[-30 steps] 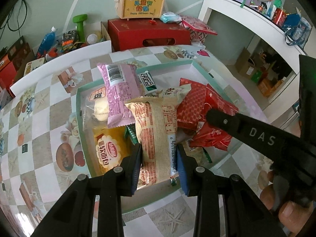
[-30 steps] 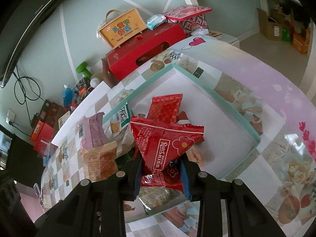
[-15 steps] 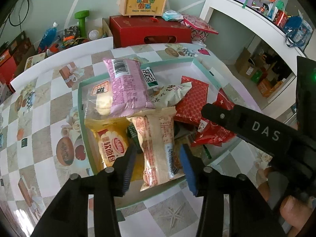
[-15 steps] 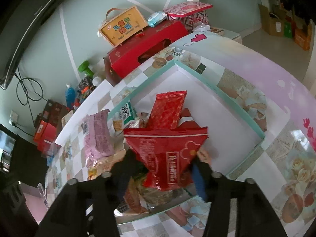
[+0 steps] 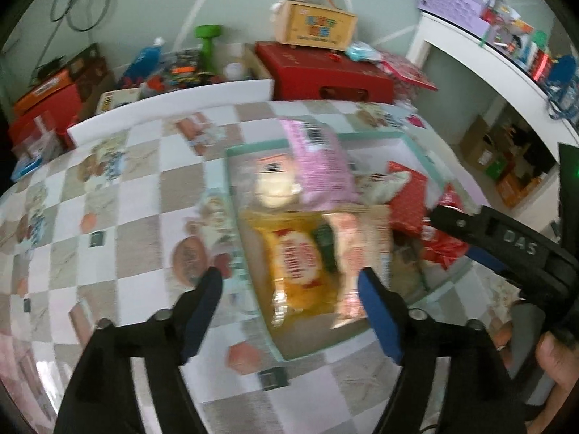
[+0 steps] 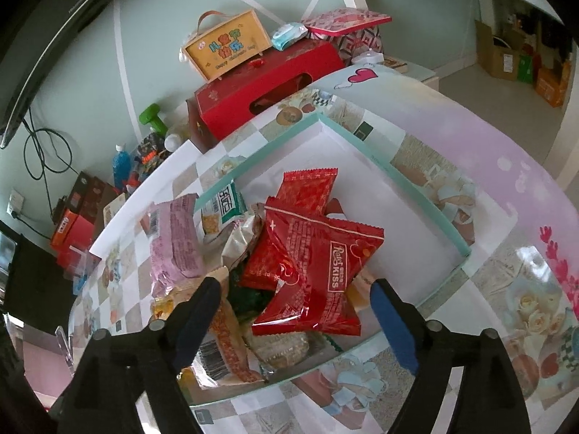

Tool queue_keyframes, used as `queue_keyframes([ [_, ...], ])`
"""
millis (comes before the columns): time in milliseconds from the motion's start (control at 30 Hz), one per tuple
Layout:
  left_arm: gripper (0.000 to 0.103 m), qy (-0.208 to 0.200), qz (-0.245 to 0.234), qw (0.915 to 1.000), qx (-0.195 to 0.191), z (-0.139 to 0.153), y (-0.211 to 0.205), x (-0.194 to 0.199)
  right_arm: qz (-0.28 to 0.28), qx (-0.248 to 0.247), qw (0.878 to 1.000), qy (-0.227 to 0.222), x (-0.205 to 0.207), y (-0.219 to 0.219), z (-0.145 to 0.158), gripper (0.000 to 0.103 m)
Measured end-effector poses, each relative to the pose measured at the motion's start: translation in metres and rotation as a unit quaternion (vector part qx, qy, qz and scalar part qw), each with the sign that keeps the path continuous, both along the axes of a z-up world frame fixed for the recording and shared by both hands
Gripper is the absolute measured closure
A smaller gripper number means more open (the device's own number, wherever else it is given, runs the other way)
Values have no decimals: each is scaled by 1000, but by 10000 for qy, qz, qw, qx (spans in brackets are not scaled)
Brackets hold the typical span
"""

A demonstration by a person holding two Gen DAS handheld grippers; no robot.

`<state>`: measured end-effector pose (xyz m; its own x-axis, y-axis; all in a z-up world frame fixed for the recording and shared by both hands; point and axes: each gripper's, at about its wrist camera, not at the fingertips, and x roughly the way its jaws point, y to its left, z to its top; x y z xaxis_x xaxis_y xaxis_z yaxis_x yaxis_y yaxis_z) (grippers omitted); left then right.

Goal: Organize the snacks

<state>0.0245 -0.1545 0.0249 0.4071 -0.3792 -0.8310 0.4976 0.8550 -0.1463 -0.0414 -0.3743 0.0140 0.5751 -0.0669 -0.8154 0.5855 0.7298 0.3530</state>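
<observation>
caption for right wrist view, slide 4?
Open right claw above red Kiss packet atop snacks piled in teal-rimmed tray.

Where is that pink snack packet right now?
In the right wrist view the pink snack packet lies left of centre, draped over the teal tray's left rim, beside the red snack packets.

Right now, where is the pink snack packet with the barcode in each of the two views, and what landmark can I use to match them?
Left wrist view: the pink snack packet lies upper centre, at the far left of the tray, over its rim.
Right wrist view: it lies at centre left, on the tray's left edge.
Shared landmark: the red gift box behind the table.
</observation>
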Motion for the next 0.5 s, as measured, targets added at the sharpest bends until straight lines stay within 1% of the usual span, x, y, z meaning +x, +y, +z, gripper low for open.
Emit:
queue_keyframes([
  [100, 21, -7, 290, 9995, 84, -6, 17, 6, -36, -46, 10000, 60, 0, 1, -1, 9],
  [133, 14, -14, 382, 9992, 125, -7, 22, 8, -61, -77, 9999, 53, 0, 1, 1, 3],
  [167, 5, -37, 494, 9986, 174, -9, 28, 10, -88, -114, 9999, 39, -1, 2, 2, 0],
  [200, 2, -93, 646, 9976, 238, -11, 35, 12, -102, -146, 9998, 20, -2, 2, 4, 0],
  [267, 1, -177, 848, 9957, 342, -14, 45, 16, -83, -177, 9998, 1, -2, 4, 5, 0],
  [333, 1, -141, 1064, 9931, 467, -21, 55, 22, -24, -239, 9997, 30, -1, 6, 5, 0],
  [400, 1, -73, 1163, 9921, 455, -24, 62, 25, 12, -346, 9994, 94, 0, 9, 7, 0],
  [500, 1, -63, 1241, 9912, 456, -24, 68, 26, 49, -464, 9989, 68, 0, 16, 13, 0],
])
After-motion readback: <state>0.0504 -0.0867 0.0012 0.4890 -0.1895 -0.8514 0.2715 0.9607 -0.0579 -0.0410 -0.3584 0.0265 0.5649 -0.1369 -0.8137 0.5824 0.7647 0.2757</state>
